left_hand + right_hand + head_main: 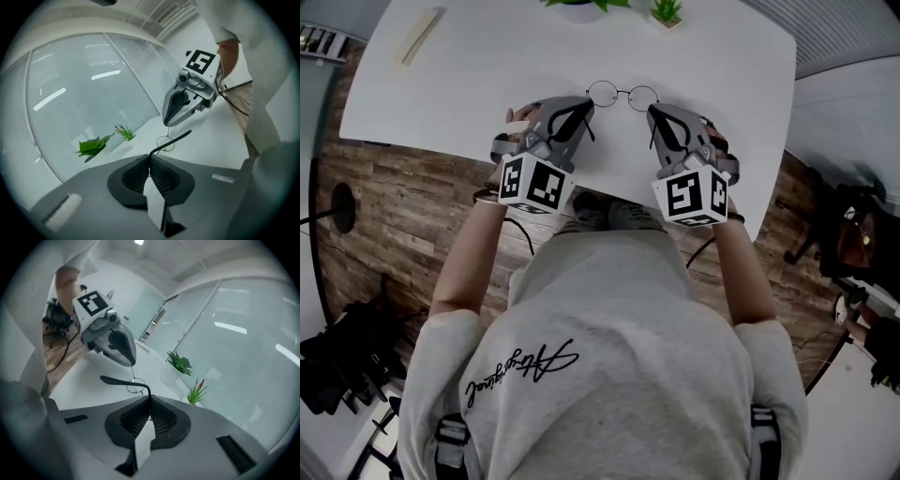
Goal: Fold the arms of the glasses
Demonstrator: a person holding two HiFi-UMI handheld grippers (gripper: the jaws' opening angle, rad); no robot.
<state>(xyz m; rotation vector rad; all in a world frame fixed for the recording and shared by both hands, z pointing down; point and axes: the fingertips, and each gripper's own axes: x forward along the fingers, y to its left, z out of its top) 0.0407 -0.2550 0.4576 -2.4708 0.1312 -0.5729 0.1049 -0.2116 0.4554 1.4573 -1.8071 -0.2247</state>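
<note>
Head view: round wire-rimmed glasses sit at top centre of the frame, over the far part of a white table. Whether the lenses rest on the tabletop or hang just above it cannot be told.

Left gripper comes in from lower left and its tip meets the left end of the frame. Right gripper mirrors it at the right end. The marker cubes face the camera, lower centre.

Left gripper view: the left gripper has its jaws pressed together, ribbed pads meeting in one seam. A dark temple arm is pinched in that seam, and its thick free end angles up to the right. One lens ring shows just behind it. The right gripper hangs in the upper right of that frame, its tip joined to the lens by a thin wire.

Right gripper view: the right gripper has its jaws closed tight as well. The other temple arm is clamped where it bends into the seam, and its free end points left. The left gripper hangs above it at upper left.

Surroundings: two small potted plants, first plant and second plant, stand at the top edge in the head view. A pale flat strip lies at upper left on the table. The wood floor shows below the table edge.
</note>
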